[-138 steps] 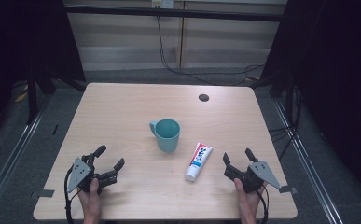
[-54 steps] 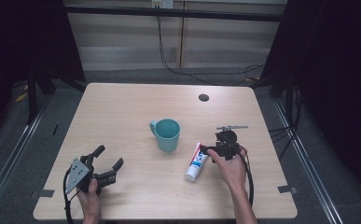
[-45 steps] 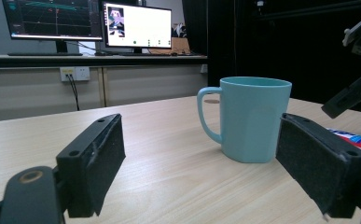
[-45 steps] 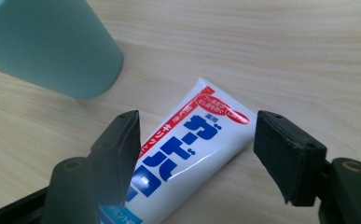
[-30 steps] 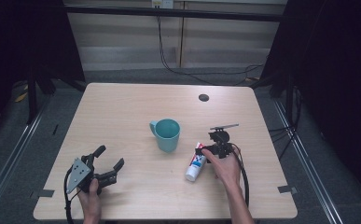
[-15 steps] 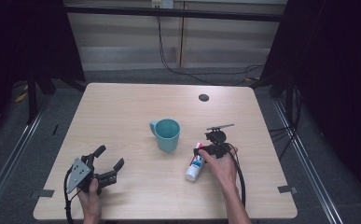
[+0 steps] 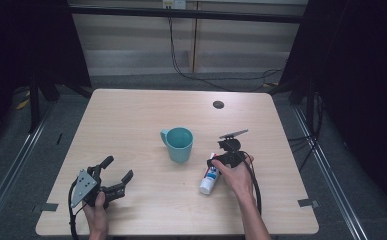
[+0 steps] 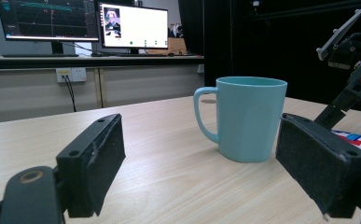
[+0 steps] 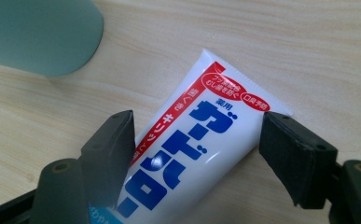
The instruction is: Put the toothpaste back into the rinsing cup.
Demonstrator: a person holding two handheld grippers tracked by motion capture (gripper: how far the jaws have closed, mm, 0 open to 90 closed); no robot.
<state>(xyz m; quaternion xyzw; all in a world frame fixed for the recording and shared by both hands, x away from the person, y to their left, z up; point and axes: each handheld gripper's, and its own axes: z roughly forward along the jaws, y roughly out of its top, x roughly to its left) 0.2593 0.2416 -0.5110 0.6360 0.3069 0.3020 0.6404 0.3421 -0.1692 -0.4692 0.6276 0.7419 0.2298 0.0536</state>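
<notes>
your left gripper (image 7: 112, 181) rests spread wide at the table's (image 7: 131, 120) near left corner, gripping nothing. the mug (image 7: 178, 144) stands upright mid-table, just left of the toothpaste tube (image 7: 210, 176), so a sideways swing could knock it. your right gripper (image 9: 194, 154) straddles the flat-lying tube with parted jaws; close off-centre and it may squirt or slip out.

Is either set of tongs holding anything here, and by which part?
Nothing is held. The right tongs are open astride the toothpaste tube near its flat end; the left tongs are open.
</notes>
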